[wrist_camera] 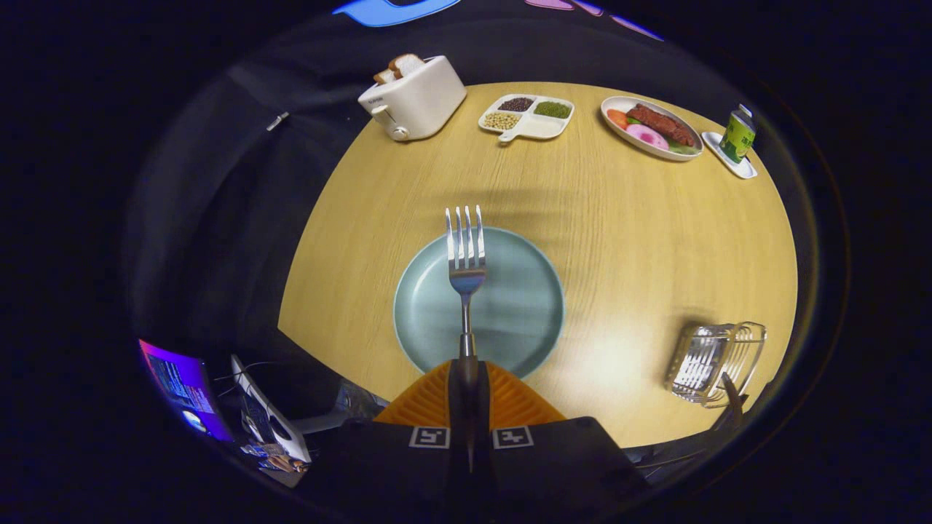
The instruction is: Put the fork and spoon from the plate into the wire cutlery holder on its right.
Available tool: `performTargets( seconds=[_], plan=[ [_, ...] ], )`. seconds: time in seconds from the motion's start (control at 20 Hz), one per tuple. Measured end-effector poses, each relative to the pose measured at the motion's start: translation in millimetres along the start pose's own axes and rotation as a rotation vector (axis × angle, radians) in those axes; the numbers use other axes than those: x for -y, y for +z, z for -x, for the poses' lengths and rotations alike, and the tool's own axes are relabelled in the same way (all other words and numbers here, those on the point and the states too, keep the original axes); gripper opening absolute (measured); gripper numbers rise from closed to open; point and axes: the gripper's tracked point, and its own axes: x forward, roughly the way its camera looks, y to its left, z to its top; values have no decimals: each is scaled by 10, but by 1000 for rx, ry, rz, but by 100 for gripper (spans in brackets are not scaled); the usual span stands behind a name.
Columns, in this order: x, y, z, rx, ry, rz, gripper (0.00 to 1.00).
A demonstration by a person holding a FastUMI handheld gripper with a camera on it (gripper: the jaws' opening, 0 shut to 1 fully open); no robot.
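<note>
Your gripper (pixel 466 389) has its fingers clamped on the handle of the fork (pixel 466 266), whose long axis runs straight ahead of them, tines forward, above the plate (pixel 520 320). The wire cutlery holder (pixel 713 362) lies to the right of the fingers, well apart (a spoon is not discernible on the plate). All rest on a round wooden table (pixel 619 240), with a toaster (pixel 413 98) and food dishes beyond.

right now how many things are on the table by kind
Dishes: 4 (empty plate, divided tray, food plate, small tray)
Cutlery: 1 (fork, gripped in the tool, over the empty plate)
Appliance: 1 (toaster)
Can: 1
Wire holder: 1
Total: 8
</note>
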Motion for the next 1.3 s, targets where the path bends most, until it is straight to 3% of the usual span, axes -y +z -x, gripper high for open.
performTargets(
  seconds=[0.25, 0.45, 0.7, 0.85, 1.15, 1.3],
  plan=[
    [575, -84, 899, -40, -37, -21, 6],
    [1066, -325, 1295, -168, -73, -49, 7],
    [1567, -616, 1357, -339, -94, -56, 6],
    [1942, -859, 1358, -482, -132, 17, 6],
    [2361, -882, 1125, -672, -155, 20, 7],
    [2368, -911, 1092, -781, -126, -8, 6]
  ],
)
